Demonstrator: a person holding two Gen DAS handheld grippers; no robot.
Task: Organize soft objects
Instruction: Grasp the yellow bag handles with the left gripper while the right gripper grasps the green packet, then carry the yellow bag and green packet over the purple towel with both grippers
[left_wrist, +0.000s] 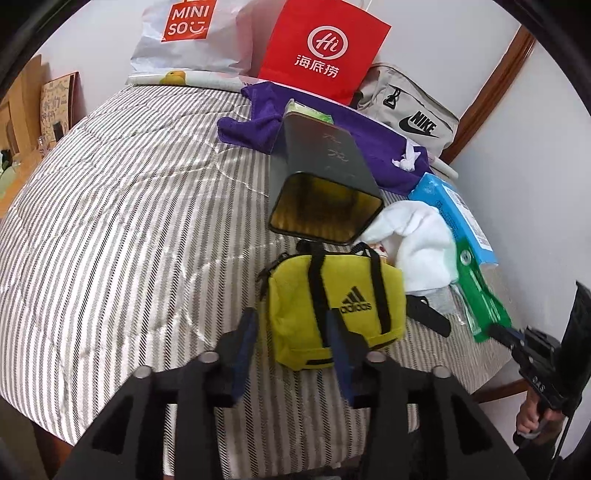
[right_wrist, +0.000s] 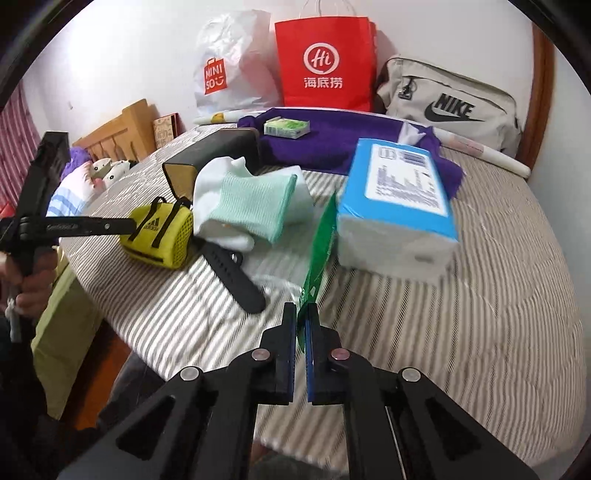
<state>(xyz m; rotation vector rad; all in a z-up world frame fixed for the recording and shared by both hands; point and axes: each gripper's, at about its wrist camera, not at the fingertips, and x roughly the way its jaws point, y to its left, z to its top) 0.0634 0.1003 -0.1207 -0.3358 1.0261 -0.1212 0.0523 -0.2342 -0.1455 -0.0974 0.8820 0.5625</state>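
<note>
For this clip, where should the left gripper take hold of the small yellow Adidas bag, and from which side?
Grip the yellow bag across its near end, coming in from the bed's near edge as the left gripper already points. Its open fingers straddle that end, the soft body should compress between them, and the tin and white cloth crowd the far and right sides.

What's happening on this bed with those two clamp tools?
A person is tidying soft things on a striped bed, holding a two-finger gripper in each hand. The right gripper is shut on the edge of a green plastic packet, which stands tilted beside a blue tissue pack. The left gripper is open, its fingers on either side of a small yellow Adidas bag. A white and mint cloth, a black watch strap and an open dark tin lie close by.
</note>
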